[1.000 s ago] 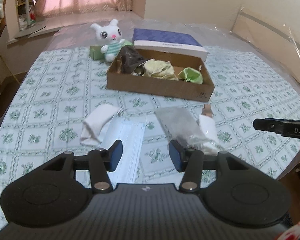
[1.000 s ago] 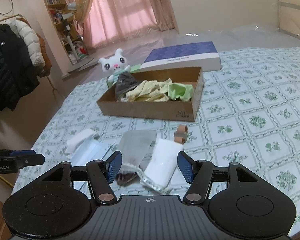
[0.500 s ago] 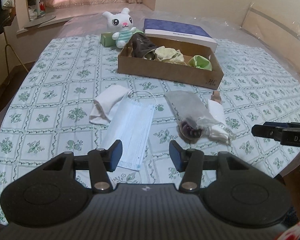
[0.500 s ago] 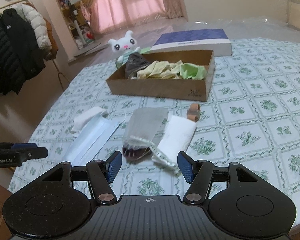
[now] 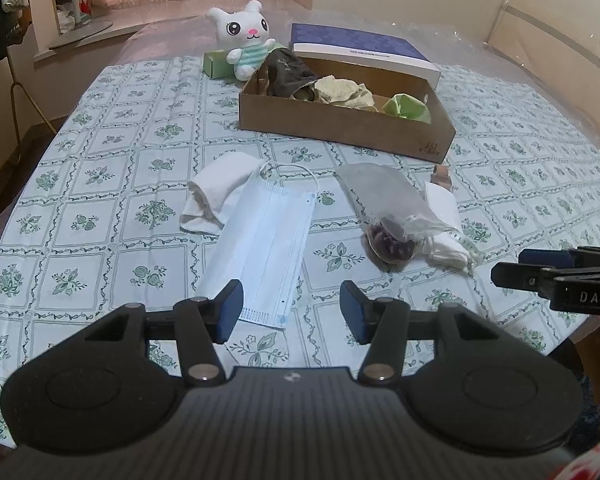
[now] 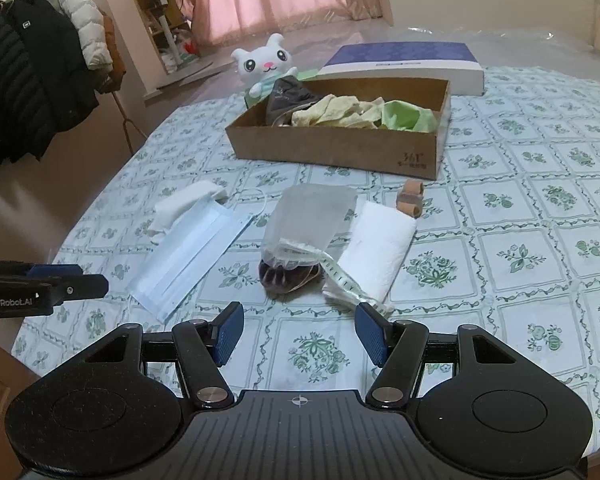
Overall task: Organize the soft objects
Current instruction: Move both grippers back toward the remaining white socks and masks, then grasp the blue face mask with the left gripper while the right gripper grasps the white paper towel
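Note:
On the patterned tablecloth lie a blue face mask [image 5: 264,244] [image 6: 188,252], a white sock [image 5: 216,192] [image 6: 180,208], a grey mesh pouch [image 5: 384,204] [image 6: 308,220] with dark things at its mouth, a folded white cloth [image 5: 444,220] [image 6: 376,244] and a small tan band [image 6: 410,198]. A cardboard box [image 5: 340,120] [image 6: 332,148] behind them holds dark, yellow and green cloths. My left gripper [image 5: 292,312] is open and empty over the near end of the mask. My right gripper [image 6: 300,332] is open and empty in front of the pouch.
A white plush bunny [image 5: 244,40] [image 6: 266,66] and a green box [image 5: 216,64] stand behind the cardboard box, beside a blue and white flat box [image 5: 360,48] [image 6: 404,64]. Coats [image 6: 32,80] hang at the left. The table edge is just below both grippers.
Both grippers have drawn back and up from the table, so the objects look farther away. Both stay open and nothing on the table has moved.

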### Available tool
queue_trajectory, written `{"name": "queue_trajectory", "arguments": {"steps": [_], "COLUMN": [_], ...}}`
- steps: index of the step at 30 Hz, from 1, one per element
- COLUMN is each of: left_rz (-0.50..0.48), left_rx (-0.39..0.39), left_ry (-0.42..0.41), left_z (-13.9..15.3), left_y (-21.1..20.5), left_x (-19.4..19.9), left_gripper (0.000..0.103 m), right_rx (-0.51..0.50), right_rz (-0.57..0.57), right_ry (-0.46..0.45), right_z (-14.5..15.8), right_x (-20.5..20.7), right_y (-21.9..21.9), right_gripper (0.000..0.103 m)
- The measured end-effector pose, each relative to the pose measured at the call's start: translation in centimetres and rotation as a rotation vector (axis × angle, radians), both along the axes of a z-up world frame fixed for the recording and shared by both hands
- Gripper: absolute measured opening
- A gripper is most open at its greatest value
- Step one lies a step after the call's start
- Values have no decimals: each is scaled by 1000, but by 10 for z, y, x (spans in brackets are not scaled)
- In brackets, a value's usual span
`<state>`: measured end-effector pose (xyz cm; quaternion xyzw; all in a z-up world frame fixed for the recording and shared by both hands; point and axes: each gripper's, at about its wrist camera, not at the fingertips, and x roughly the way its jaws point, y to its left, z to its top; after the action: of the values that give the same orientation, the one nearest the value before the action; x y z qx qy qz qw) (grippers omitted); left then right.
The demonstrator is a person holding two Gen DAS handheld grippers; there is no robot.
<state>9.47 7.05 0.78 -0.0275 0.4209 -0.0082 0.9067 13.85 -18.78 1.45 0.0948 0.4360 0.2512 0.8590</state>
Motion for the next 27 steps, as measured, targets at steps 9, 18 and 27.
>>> {"name": "queue_trajectory", "arguments": {"steps": [9, 18, 27], "left_rz": [2, 0, -23], "left_rx": [10, 48, 88], "left_ry": [7, -1, -13], "left_z": [-9, -20, -47], "left_y": [0, 8, 29], "left_x": [8, 24, 58], "left_gripper": [52, 57, 66], "right_rx": [-8, -12, -21], "right_rz": [-14, -131, -237], "right_ry": [9, 11, 49], "right_z": [-7, -14, -36], "right_x": [5, 29, 59], "right_y": [0, -21, -33], "right_gripper": [62, 62, 62]}}
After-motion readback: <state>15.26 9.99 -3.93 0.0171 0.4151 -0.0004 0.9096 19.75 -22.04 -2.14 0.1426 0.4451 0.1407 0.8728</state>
